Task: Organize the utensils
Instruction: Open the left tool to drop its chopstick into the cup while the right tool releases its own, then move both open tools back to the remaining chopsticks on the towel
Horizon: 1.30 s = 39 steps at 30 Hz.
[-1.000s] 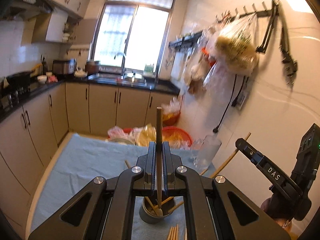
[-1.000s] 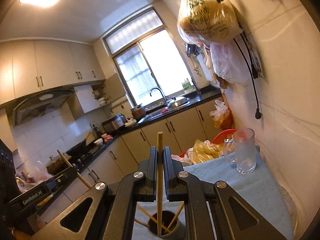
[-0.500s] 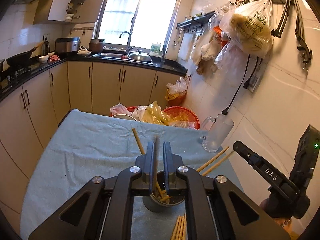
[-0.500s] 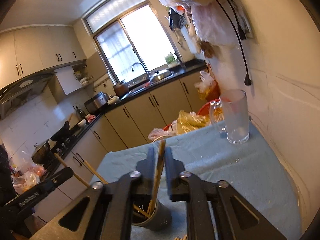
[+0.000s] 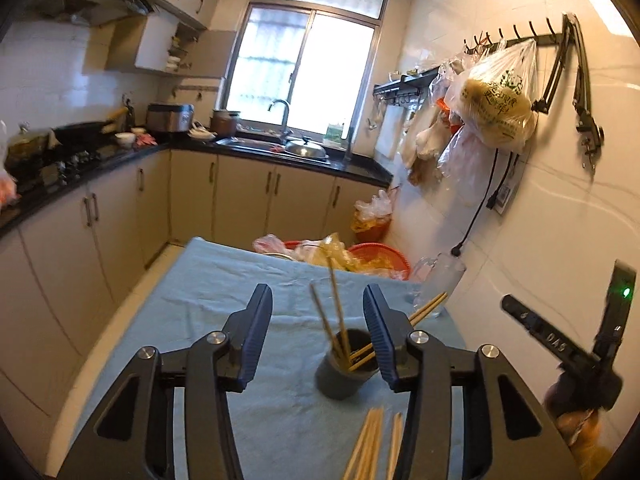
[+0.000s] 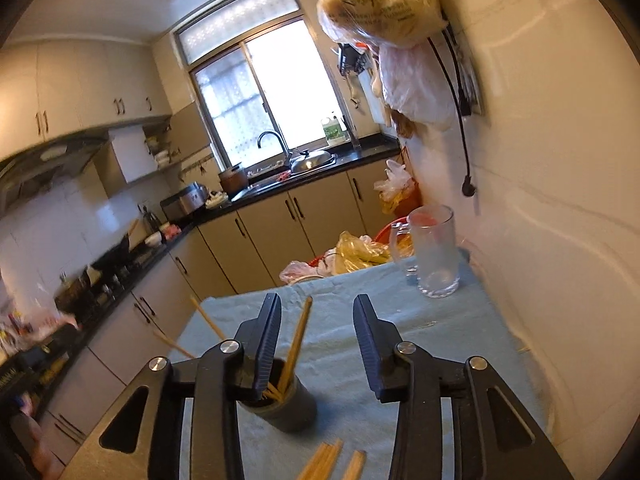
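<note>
A dark grey cup (image 5: 345,366) stands on the blue-clothed table (image 5: 224,288) and holds several wooden chopsticks (image 5: 335,320). It also shows in the right wrist view (image 6: 285,404) with chopsticks (image 6: 294,350) leaning in it. More loose chopsticks (image 5: 370,446) lie on the cloth near me, also in the right wrist view (image 6: 324,460). My left gripper (image 5: 318,332) is open and empty just above the cup. My right gripper (image 6: 316,336) is open and empty above and right of the cup. The right gripper's body (image 5: 576,352) shows at the right of the left wrist view.
A glass mug (image 6: 434,254) stands at the table's far right by the tiled wall. Plastic bags and a red basket (image 5: 360,254) sit beyond the table's far edge. Bags hang from wall hooks (image 5: 496,108). Kitchen cabinets (image 5: 80,248) run along the left.
Both grippers were shut on a chopstick over the cup. Both have opened, and the chopsticks now stand in the cup. Both grippers have drawn back a little.
</note>
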Motion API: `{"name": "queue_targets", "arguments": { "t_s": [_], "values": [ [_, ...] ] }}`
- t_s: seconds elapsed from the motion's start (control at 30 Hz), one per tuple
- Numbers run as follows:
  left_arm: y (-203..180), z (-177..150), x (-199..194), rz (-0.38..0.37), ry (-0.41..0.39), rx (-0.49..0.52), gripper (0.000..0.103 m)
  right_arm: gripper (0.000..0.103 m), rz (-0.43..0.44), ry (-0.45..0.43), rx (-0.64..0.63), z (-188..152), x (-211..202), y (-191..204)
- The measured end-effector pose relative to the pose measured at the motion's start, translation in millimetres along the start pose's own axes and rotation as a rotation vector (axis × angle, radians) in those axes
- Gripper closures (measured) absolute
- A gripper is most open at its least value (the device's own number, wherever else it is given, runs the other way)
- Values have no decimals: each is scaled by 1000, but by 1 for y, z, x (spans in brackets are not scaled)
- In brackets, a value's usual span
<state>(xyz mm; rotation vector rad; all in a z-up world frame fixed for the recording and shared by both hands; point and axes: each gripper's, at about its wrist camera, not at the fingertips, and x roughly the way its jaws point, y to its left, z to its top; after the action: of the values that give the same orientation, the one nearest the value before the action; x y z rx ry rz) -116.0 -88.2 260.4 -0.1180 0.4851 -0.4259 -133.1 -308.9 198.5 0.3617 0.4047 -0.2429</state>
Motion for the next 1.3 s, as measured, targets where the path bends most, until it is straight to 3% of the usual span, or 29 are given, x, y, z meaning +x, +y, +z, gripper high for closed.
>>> {"name": "queue_targets", "arguments": {
  "t_s": [0.13,0.27,0.37,0.6,0.77,1.07,1.3],
  "values": [
    [0,-19,-29,55,-16,39,55,60,-39,33,-70,-9,-23,-3],
    [-4,-40,-53,135,-59,97,43,60,-86,58,-106,-19,-44,-17],
    [-8,-56,-65,189,-80,156,40,58,-123,87,-126,-26,-62,-31],
    [-11,-85,-72,205,-52,210,32,55,-226,138,-165,-45,-89,-65],
    [-9,-100,-57,195,6,207,31,55,-259,212,-202,-71,-86,-80],
    [-6,-130,-7,134,183,231,31,55,-129,375,-188,-134,-39,-71],
    [-8,-153,42,5,347,225,31,55,19,481,-141,-168,5,-50]
  ]
}}
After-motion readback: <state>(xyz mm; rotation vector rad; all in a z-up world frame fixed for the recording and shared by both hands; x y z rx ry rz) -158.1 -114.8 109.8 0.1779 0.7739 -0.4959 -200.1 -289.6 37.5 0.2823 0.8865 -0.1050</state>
